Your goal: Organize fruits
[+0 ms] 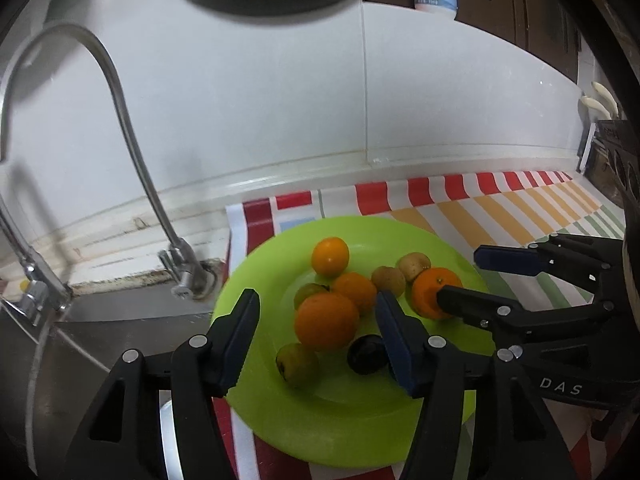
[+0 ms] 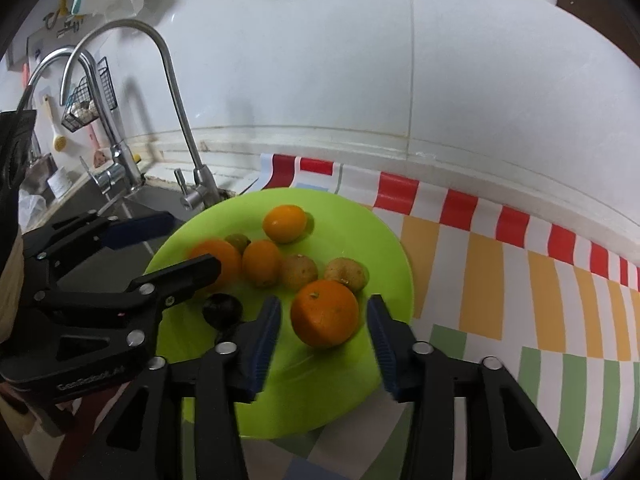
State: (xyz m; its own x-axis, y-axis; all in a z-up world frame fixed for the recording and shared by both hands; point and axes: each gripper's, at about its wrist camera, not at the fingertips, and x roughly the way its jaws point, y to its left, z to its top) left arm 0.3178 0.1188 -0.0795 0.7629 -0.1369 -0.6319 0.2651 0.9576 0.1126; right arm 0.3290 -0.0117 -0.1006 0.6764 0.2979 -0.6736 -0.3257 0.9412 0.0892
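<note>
I had both grippers hanging low over the green plate (image 1: 352,432), which sat on the striped cloth (image 2: 500,280) covering the worktop, right beside the sink (image 1: 100,320) and its tap (image 1: 120,112). All the fruit lay on that plate: several oranges, a few small brownish-green fruits and one dark plum-like fruit (image 1: 366,354).

My left gripper (image 1: 318,340) stood part-way open, its pads either side of the biggest orange (image 1: 326,320) but not pressing on it as far as I could see. My right gripper (image 2: 324,340) was likewise part-open, straddling another orange (image 2: 324,314) near the plate's front edge, with a visible gap on each side. Neither held anything.

I judged the oranges to be firm, fairly light and round, with peel grippy enough for ribbed pads; the risk was rolling, since the plate looked smooth and the neighbours lay touching. I reckoned the best hold was across the widest part, squarely, with gentle pressure. The dark fruit (image 2: 222,310) looked softer and glossier, so I would have squeezed it less. The small brownish fruits (image 2: 300,272) sat packed together, so I expected they would need a narrower, careful approach.
</note>
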